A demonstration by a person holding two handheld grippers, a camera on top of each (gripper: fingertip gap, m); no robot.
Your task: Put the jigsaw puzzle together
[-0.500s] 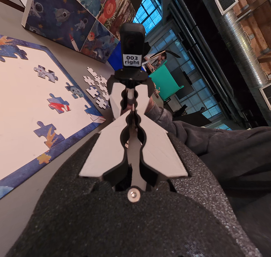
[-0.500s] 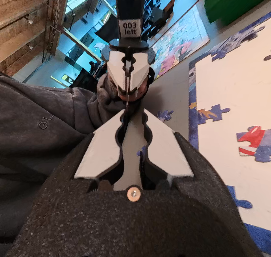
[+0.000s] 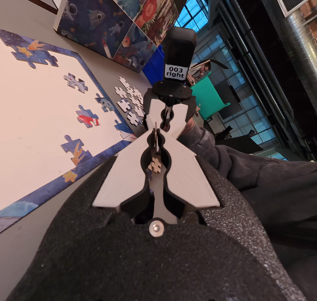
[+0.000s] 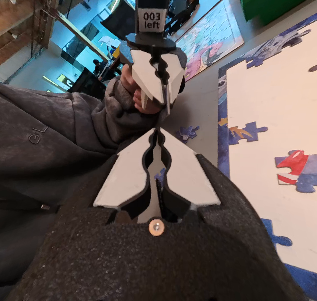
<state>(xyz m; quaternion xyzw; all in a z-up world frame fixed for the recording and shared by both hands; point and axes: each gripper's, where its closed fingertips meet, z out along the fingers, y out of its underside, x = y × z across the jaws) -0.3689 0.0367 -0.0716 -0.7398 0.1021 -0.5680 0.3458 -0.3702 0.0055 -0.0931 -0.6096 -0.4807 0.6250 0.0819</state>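
We hold a puzzle piece (image 3: 155, 139) edge-on in the left gripper (image 3: 155, 129), pinched only at the very tips. That is the weak point: we judge that a thin card gripped by so little could pivot or slip out on any knock, and the right gripper (image 3: 167, 119) sits just beyond it, tips almost meeting ours. A clumsy handover or a bump between the two could drop the piece on the table (image 3: 103, 44), perhaps face down among the pile (image 3: 131, 102) of white-backed pieces. Turned edge-on, the piece also hides its picture, so we could easily carry it to the wrong spot on the board (image 3: 42, 121).

The left gripper is clamped on the piece, jaws nearly together, the card standing upright between them and poking past the tips.

The right gripper (image 4: 157, 129) is pressed closed, or all but; nothing shows between its tips, and it touches nothing we can make out.

The board lies beside both grippers, its frame partly filled and several loose pieces lying on its pale middle.
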